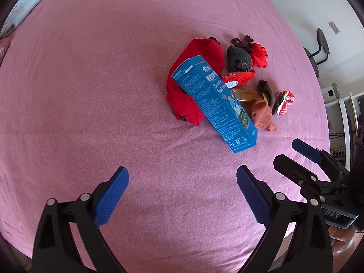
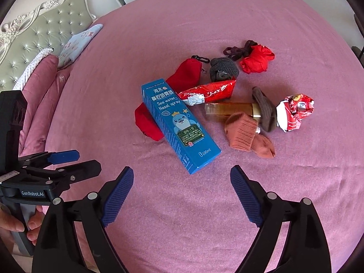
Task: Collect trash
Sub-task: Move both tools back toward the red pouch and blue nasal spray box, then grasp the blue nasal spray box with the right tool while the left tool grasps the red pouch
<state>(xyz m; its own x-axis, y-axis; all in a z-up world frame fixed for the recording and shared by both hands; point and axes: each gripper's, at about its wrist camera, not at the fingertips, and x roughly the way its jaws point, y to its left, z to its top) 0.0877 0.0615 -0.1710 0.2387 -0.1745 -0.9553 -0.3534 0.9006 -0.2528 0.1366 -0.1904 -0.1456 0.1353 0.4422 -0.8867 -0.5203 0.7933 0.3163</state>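
Left tongs [image 1: 182, 195] and right tongs [image 2: 182, 195] agape; headboard [image 2: 41, 36] only right-view.

The left black claw with blue ribbed pads [image 1: 182, 195] hangs with its jaws spread wide and empty. The right black claw with blue pads [image 2: 182, 195] does likewise, close beside it. A bare hand [image 2: 20, 223] grips the left claw's handle.

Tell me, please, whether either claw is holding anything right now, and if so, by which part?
Nothing is held. The left claw and right claw are both open above the pink bedsheet, short of the blue box.
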